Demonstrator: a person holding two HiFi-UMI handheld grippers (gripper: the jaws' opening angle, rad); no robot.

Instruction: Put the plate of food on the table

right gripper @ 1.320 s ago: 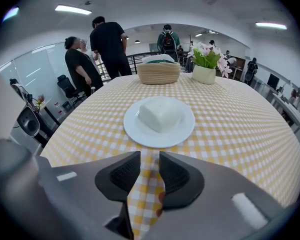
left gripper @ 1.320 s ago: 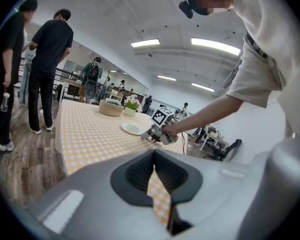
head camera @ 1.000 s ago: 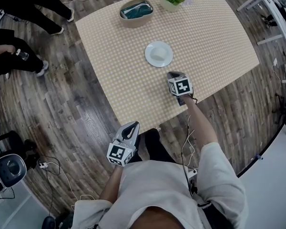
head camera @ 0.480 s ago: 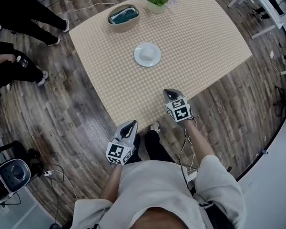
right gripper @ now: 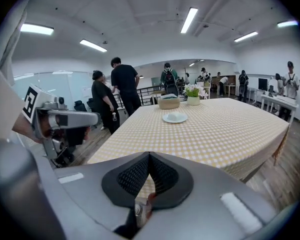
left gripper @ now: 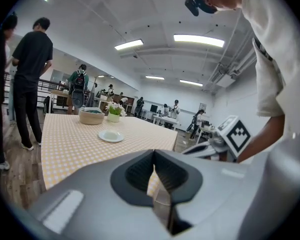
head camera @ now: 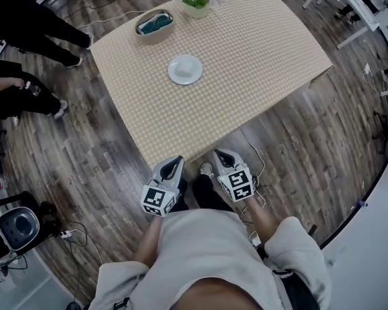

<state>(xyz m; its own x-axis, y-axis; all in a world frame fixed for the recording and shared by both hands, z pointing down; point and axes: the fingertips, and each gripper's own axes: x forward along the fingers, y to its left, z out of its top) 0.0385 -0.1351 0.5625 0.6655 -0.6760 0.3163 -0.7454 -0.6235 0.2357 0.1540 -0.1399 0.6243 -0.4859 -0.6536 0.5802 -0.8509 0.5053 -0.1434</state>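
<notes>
The person wears a pale short-sleeved shirt (head camera: pixel 207 250); the left tool (head camera: pixel 173 163) and right tool (head camera: pixel 221 155) are grey, each with a black-and-white marker cube (head camera: pixel 158 201).

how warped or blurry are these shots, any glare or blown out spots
Head view: sharp and evenly lit, though the wide lens bows the edges of the table; no glare on the plate. Left gripper view: heavy fisheye, black corners, ceiling light blown out white. Right gripper view: same fisheye; plate fairly sharp, near foreground soft.
</notes>
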